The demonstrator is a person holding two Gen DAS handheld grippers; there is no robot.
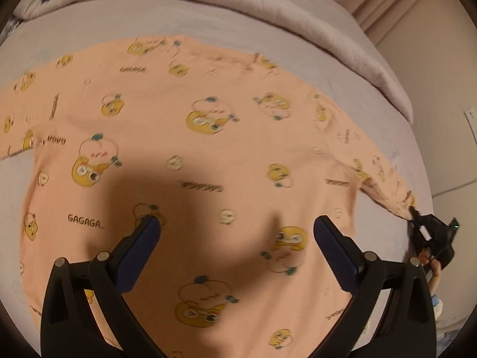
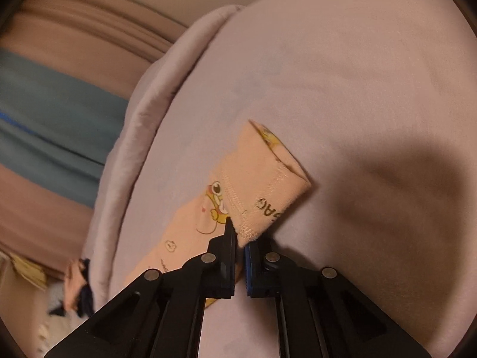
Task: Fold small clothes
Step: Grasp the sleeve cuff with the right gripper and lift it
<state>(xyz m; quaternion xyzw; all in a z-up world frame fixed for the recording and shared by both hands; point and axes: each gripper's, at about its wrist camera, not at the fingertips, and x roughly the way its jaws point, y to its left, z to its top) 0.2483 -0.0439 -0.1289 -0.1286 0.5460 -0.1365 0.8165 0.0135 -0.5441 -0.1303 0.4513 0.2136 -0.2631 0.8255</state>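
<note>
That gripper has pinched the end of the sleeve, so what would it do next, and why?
Probably the right gripper, shut on the sleeve cuff, should carry it inward over the peach shirt. The shirt lies spread flat on the bed with that sleeve stretched out sideways, and the left gripper hovers open above the body.

we see the peach shirt run off the left and bottom edges under the left gripper, its print smeared, and a dark bundle by the bed too blurred to name.
</note>
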